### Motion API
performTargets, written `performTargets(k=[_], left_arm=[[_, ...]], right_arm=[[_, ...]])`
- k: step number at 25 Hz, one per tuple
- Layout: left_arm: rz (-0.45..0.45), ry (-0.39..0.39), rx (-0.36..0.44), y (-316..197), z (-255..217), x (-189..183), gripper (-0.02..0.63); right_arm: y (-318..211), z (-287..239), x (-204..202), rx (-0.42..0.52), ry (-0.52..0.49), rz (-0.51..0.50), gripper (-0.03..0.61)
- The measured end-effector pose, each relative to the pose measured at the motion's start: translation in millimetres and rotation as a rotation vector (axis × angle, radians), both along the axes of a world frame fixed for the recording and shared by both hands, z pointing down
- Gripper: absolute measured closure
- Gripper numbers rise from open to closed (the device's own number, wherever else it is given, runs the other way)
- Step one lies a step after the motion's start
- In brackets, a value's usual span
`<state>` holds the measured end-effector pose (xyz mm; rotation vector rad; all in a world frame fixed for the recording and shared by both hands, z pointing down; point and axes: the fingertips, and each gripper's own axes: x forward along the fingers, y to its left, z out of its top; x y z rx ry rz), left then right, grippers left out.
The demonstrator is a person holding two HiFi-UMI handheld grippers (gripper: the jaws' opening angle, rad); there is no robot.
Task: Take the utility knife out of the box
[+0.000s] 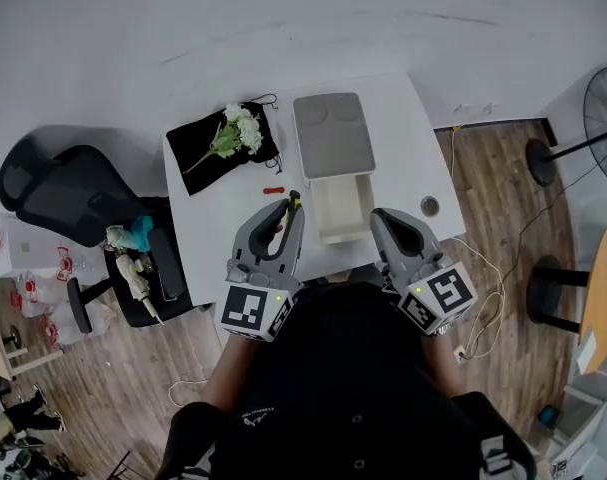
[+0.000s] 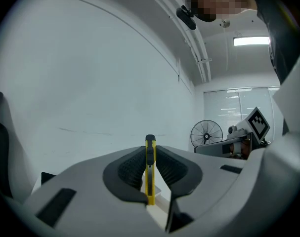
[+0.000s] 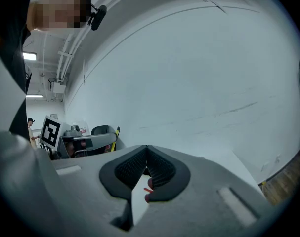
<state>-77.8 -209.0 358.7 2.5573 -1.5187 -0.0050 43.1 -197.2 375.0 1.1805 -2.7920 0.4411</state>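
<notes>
My left gripper (image 1: pixel 288 208) is shut on the yellow utility knife (image 1: pixel 294 202), which it holds above the table just left of the open white box (image 1: pixel 317 206). In the left gripper view the knife (image 2: pixel 150 168) stands on edge, clamped between the dark pads (image 2: pixel 129 169), and its black tip pokes past the fingertips. The box's shallow tray shows nothing inside, and its grey lid (image 1: pixel 331 133) lies folded back behind it. My right gripper (image 1: pixel 381 218) hovers at the box's right side, shut and holding nothing (image 3: pixel 146 152). The right gripper view also shows the knife (image 3: pixel 117 132).
On the white table (image 1: pixel 403 148) lie a black pouch (image 1: pixel 208 148) with white flowers (image 1: pixel 238 128), a small red piece (image 1: pixel 273 190) and a round disc (image 1: pixel 429 206). Left of the table are a black office chair (image 1: pixel 58 193) and a cluttered stool (image 1: pixel 143 268); a floor fan (image 1: pixel 603 118) stands to the right.
</notes>
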Motion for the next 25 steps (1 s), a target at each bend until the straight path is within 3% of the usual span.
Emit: performTargets(k=[16,25], left_arm=[[-0.025,-0.016,0.154,-15,-71,-10,0.552],[-0.037,-0.018,0.191,-19,-92,-14,0.552]], right_arm=[[-19,-73,6,0.161,-0.025,0.012,0.574],[-29,-105,13,0.233,-0.051,0.021,0.574]])
